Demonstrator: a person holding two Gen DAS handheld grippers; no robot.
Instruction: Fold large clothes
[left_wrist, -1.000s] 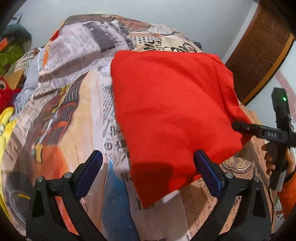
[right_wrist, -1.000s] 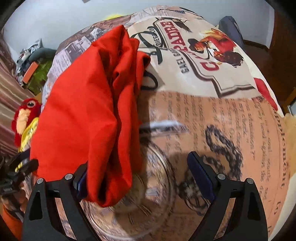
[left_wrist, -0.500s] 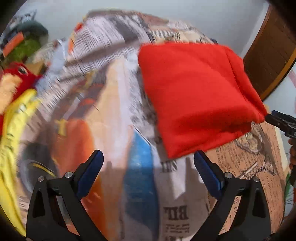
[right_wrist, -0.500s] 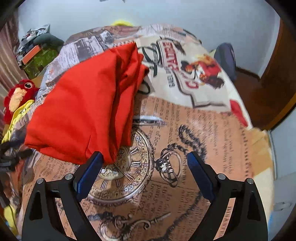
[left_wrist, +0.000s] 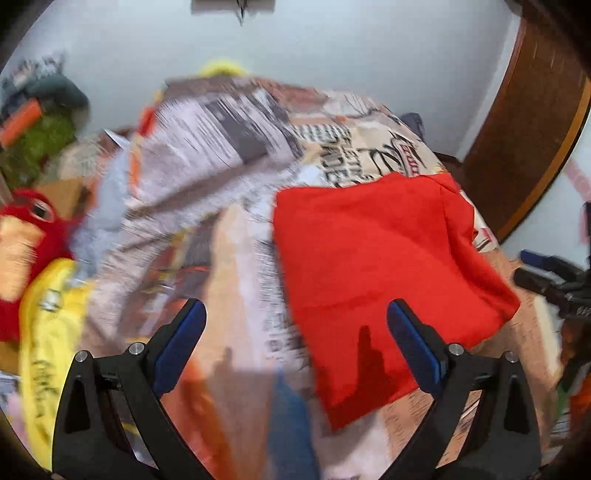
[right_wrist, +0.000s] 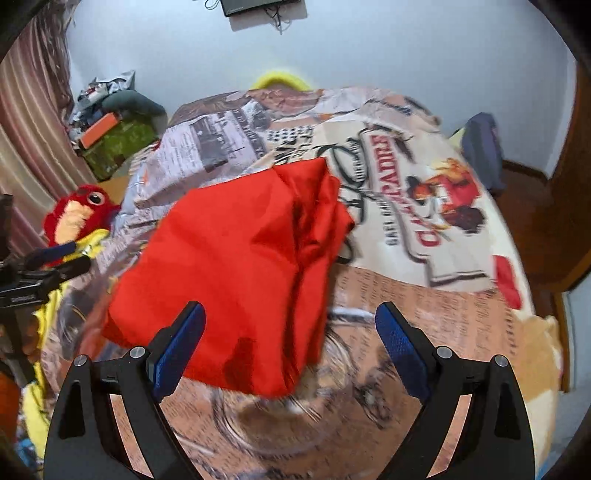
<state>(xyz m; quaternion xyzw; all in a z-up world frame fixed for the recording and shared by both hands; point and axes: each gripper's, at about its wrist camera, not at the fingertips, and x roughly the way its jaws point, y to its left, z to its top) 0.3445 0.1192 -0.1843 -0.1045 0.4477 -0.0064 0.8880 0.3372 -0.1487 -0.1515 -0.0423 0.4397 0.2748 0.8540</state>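
Both grippers are spread wide with nothing between the blue pads. Left gripper (left_wrist: 295, 317) hangs above the bed, its right finger (left_wrist: 415, 347) over the near edge of the red garment (left_wrist: 380, 280); no contact is visible. Right gripper (right_wrist: 290, 315) likewise hangs clear over the garment (right_wrist: 236, 266), its left finger (right_wrist: 177, 343) above the near hem. Each gripper shows in the other's view, at 3 o'clock in the left wrist picture and at 9 o'clock in the right wrist picture.

Surface: a bed under a printed cover (right_wrist: 424, 306) with newspaper columns, large lettering, a clock face and a red figure motif. The left wrist view is blurred, so its print cannot be read there.

Room: pale blue wall (right_wrist: 369, 48) at 12 o'clock with a dark mounted item and dangling cables. A striped curtain (right_wrist: 26, 122) stands at 10 o'clock. A red plush toy (right_wrist: 81, 210) lies at 9 o'clock, a yellow cloth (left_wrist: 48, 332) just beside it. Brown wooden door (left_wrist: 524, 122) at 2 o'clock in the left view.

Garment: folded into a rough rectangle, plain red, lying flat on the cover at centre. Its right-hand side, at 1 o'clock in the right view, is bunched in several loose layers.
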